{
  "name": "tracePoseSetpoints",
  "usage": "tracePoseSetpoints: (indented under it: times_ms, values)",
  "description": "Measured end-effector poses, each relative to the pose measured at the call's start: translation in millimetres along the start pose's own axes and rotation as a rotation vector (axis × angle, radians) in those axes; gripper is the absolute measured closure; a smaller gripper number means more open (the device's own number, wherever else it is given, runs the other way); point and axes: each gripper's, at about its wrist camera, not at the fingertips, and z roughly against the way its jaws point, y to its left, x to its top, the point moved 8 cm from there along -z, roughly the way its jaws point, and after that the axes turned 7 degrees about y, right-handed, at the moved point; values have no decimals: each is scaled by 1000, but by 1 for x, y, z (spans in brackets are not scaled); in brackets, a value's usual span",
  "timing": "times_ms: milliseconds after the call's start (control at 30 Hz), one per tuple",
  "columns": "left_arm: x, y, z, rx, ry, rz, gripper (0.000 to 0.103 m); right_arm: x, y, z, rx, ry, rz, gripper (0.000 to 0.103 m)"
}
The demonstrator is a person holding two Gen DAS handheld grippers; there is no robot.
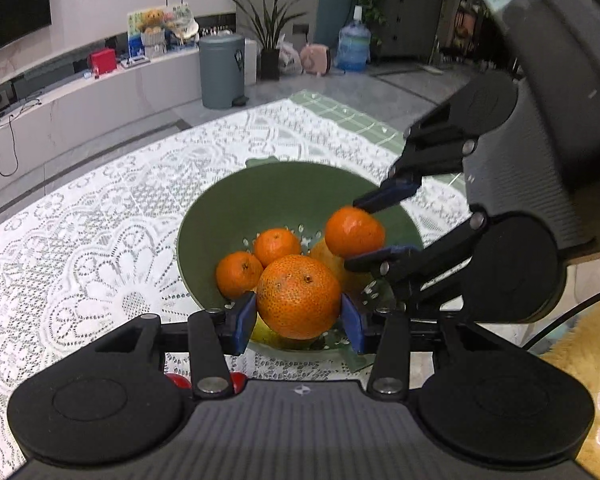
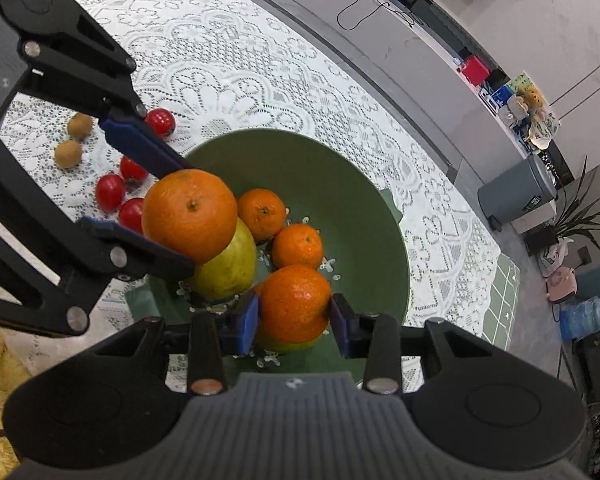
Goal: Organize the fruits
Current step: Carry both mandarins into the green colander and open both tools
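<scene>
A green colander bowl (image 1: 204, 216) (image 2: 352, 184) stands on a lace tablecloth. In it lie two small mandarins (image 1: 274, 246) (image 2: 262, 212) and a yellow-green fruit (image 2: 228, 268). My left gripper (image 1: 299, 320) (image 2: 182, 214) is shut on a large orange (image 1: 298, 296) (image 2: 190, 214), held over the bowl's near rim. My right gripper (image 2: 295, 320) (image 1: 358, 234) is shut on a smaller mandarin (image 2: 294, 302) (image 1: 354, 232), held above the bowl's inside. The two grippers hang close side by side.
Several red tomatoes (image 2: 110, 192) and two kiwis (image 2: 68, 154) lie on the lace cloth (image 1: 100, 240) beside the bowl. A yellow fuzzy cushion (image 1: 588, 380) sits at the table's edge. A grey bin (image 1: 222, 72) stands on the floor beyond.
</scene>
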Motion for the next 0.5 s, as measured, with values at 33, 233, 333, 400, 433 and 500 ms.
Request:
tracePoseSetpoints:
  times_ms: [33,233,333,400,433,500]
  values:
    - [0,0,-3,2,7,0,52,0,-2,-1,-4,-3,0,67]
    - [-1,3,-16,25,34,13,52,7,-10,-6,-4,-21,4,67]
    - [-1,7,-18,26,36,25,51,11,-12,-11,-13,-30,14,67]
    - [1,10,-18,29,37,28,51,14,-15,-13,-18,-40,12,67]
    - [2,12,-18,30,37,31,51,15,-16,-14,-17,-44,8,67]
    - [4,15,-19,14,34,46,51,17,-19,-16,-18,-49,0,67]
